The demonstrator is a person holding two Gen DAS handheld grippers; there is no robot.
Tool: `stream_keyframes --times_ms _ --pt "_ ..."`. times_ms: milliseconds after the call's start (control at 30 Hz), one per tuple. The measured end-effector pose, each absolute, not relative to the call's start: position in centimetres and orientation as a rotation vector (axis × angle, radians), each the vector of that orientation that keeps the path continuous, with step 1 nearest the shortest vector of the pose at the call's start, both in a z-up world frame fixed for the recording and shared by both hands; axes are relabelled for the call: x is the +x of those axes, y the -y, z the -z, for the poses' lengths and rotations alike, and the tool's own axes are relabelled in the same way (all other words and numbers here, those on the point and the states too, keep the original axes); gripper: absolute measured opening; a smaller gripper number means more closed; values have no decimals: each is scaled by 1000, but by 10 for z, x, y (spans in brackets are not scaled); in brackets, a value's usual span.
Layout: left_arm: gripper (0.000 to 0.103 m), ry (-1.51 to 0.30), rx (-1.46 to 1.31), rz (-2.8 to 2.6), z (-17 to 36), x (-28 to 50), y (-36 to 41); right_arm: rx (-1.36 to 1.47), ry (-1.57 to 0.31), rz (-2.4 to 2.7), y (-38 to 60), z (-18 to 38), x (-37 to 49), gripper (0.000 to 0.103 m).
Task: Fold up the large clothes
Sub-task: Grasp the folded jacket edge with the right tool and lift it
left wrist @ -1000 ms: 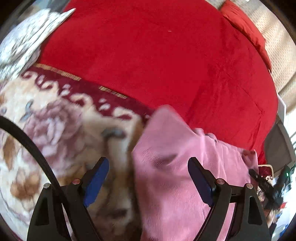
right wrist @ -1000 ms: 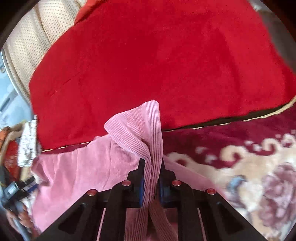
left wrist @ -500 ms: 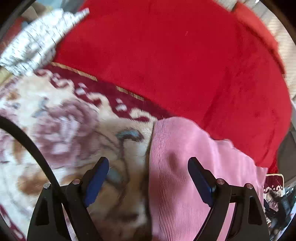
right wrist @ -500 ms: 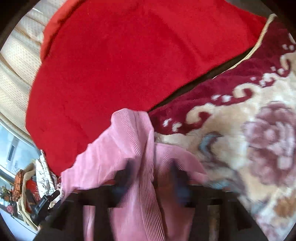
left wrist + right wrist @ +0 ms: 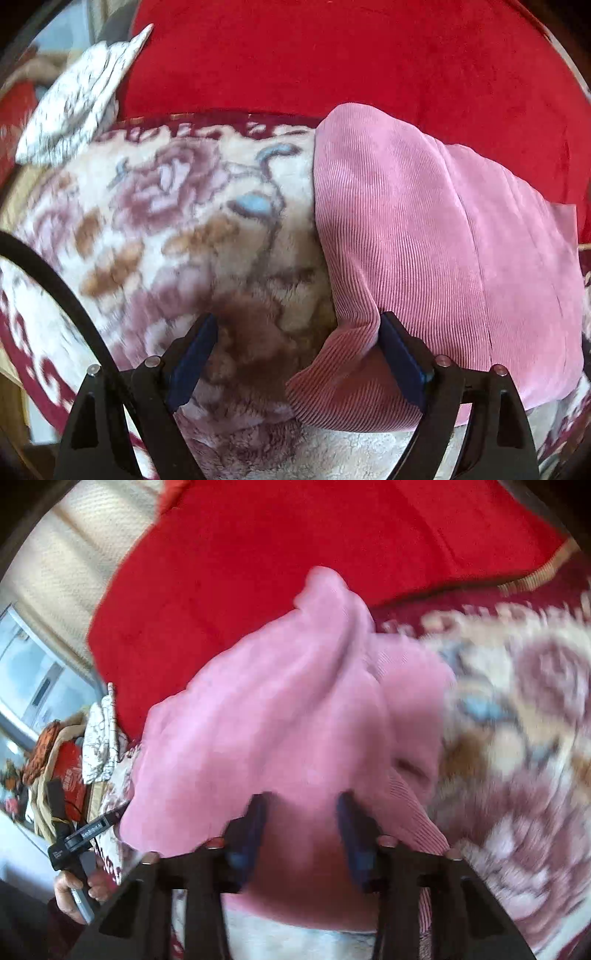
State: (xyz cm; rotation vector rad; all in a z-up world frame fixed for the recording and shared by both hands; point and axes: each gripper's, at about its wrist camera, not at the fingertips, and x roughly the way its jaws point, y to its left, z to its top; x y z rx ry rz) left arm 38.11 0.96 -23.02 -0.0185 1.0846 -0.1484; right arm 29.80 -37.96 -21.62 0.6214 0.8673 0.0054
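Observation:
A pink corduroy garment (image 5: 424,240) lies folded on a floral plush blanket (image 5: 184,229). My left gripper (image 5: 295,354) is open wide just above the blanket. The garment's lower left corner reaches in between its fingers, against the right finger (image 5: 399,354). In the blurred right wrist view the same garment (image 5: 277,709) bulges up in a loose fold. My right gripper (image 5: 303,830) hangs over its near part with the jaws closing. They still stand apart, with pink cloth showing in the gap and no clear press of the pads.
A red cover (image 5: 351,62) spreads behind the blanket. A white patterned cloth (image 5: 74,103) lies at its far left corner. In the right wrist view a hand holding a device (image 5: 74,890) and a heap of clutter (image 5: 55,760) sit at the left, below a window.
The right gripper let go of the upright fold it pinched, and the fold dropped onto the garment. Both grippers sank closer to the blanket. The left one now reaches the garment's corner.

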Motion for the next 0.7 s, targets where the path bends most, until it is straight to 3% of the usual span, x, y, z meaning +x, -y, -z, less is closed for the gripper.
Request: stream_keyframes --times_ms 267,400,533,700 --pt "89 -966 -20 218 181 368 2 603 -806 -14 383 166 292 35" --pt "89 -976 -21 252 181 368 24 604 -777 -8 380 158 313 36" --pt "91 -1122 -12 218 224 388 39 641 -921 53 386 200 339 39" --pt "91 -1084 -69 225 204 383 28 650 -910 0 390 210 328 38"
